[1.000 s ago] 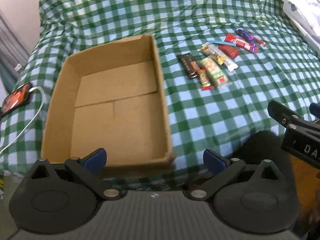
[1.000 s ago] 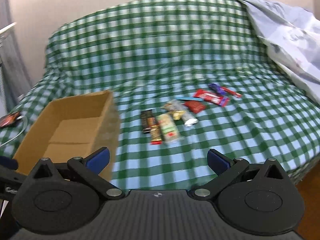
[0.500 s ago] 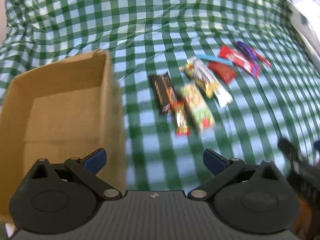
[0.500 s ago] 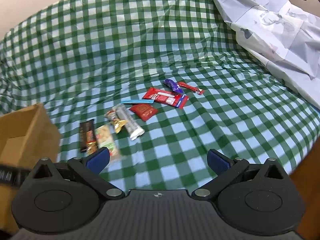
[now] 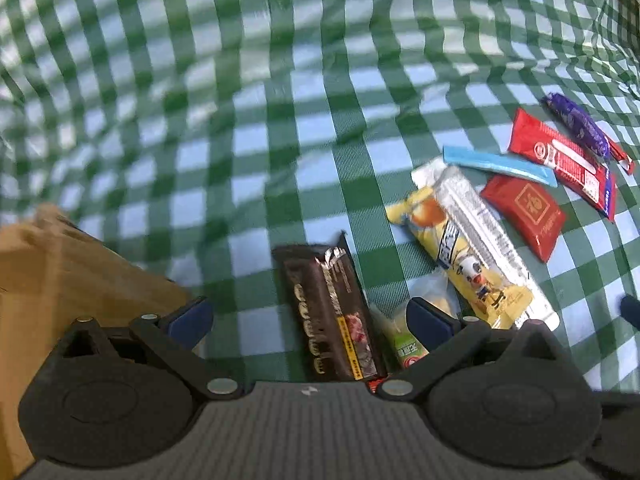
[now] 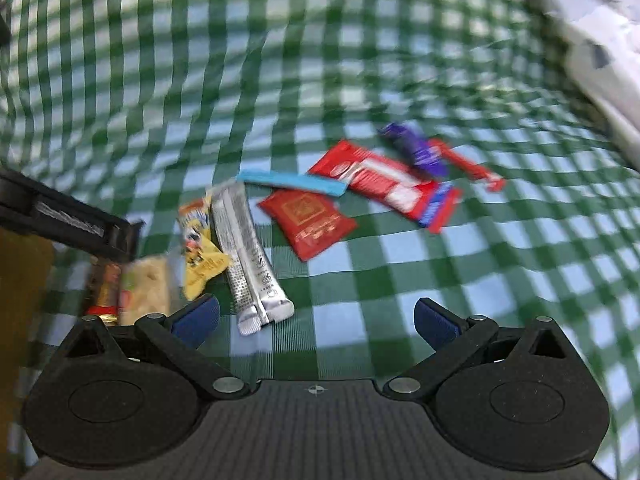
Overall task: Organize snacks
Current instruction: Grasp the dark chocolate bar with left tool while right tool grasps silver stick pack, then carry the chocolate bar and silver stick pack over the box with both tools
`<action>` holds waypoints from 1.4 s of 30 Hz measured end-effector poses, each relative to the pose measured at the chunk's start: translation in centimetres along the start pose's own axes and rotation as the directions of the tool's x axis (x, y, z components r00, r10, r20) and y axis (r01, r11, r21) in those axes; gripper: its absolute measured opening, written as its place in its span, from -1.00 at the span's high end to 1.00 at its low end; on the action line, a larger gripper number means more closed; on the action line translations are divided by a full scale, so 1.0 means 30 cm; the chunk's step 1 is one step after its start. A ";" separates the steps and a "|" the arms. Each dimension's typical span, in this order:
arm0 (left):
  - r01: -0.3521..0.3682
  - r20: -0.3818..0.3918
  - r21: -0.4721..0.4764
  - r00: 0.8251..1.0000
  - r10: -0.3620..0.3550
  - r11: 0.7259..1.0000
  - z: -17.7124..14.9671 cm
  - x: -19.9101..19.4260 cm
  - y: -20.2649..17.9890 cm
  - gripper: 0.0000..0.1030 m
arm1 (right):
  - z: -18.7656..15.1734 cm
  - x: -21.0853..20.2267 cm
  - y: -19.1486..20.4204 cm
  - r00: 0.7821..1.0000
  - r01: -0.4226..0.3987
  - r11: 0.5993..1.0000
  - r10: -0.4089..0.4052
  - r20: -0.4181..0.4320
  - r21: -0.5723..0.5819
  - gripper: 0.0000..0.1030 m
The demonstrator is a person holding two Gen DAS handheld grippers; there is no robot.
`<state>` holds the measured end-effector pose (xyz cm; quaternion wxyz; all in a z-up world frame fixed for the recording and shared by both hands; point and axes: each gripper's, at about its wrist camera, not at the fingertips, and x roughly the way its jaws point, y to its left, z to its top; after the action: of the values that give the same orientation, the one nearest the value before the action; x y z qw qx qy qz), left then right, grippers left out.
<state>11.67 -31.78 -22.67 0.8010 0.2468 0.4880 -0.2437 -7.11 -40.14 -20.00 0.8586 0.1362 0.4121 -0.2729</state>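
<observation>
Several snack packets lie in a row on the green checked cloth (image 5: 280, 120). My left gripper (image 5: 308, 316) is open just above a dark chocolate bar (image 5: 332, 308), with a green cracker pack (image 5: 404, 340) by its right finger. A yellow bar (image 5: 460, 252), red sachet (image 5: 524, 212), blue stick (image 5: 500, 164), long red wafer (image 5: 564, 160) and purple bar (image 5: 576, 124) lie further right. My right gripper (image 6: 316, 320) is open and empty above the cloth, near a silver stick pack (image 6: 248, 256) and the red sachet (image 6: 308, 220). The cardboard box (image 5: 60, 280) is at the left.
The left gripper's body (image 6: 68, 220) juts into the right wrist view from the left. A pale grey quilt (image 6: 592, 40) lies at the far right. The cloth (image 6: 480, 280) right of the snacks is bare.
Both grippers have moved forward and down toward the snack row. The left one now hovers over the chocolate bar; the box has slid to the left edge of its view.
</observation>
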 end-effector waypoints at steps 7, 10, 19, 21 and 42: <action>0.007 0.039 0.089 0.999 -0.010 0.996 -0.002 0.053 0.075 -0.99 | -0.009 0.109 0.023 0.999 -0.038 0.996 0.039 0.012 -0.082 -0.99; 0.019 -0.037 0.010 0.999 -0.018 1.000 0.020 0.096 0.077 -1.00 | -0.002 0.127 0.053 0.996 -0.067 0.988 0.075 0.050 -0.139 -0.99; 0.054 -0.171 -0.233 0.981 -0.096 0.971 0.069 0.173 0.137 -0.37 | 0.027 0.158 0.087 0.989 -0.106 0.987 0.118 0.093 -0.125 -0.78; 0.059 -0.131 -0.202 0.988 -0.087 0.977 0.065 0.123 0.117 0.15 | 0.023 0.132 0.097 0.984 -0.123 0.983 0.139 0.115 -0.136 0.11; 0.205 0.158 -0.182 0.971 -0.177 0.962 -0.288 -0.721 0.309 0.19 | -0.066 -0.599 0.046 0.943 -0.170 0.985 0.156 0.295 0.022 0.50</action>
<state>3.04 -16.04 -5.17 0.8263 0.1001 0.4740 -0.2871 -16.75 -31.69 -7.16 0.9262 0.1480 0.2615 -0.2277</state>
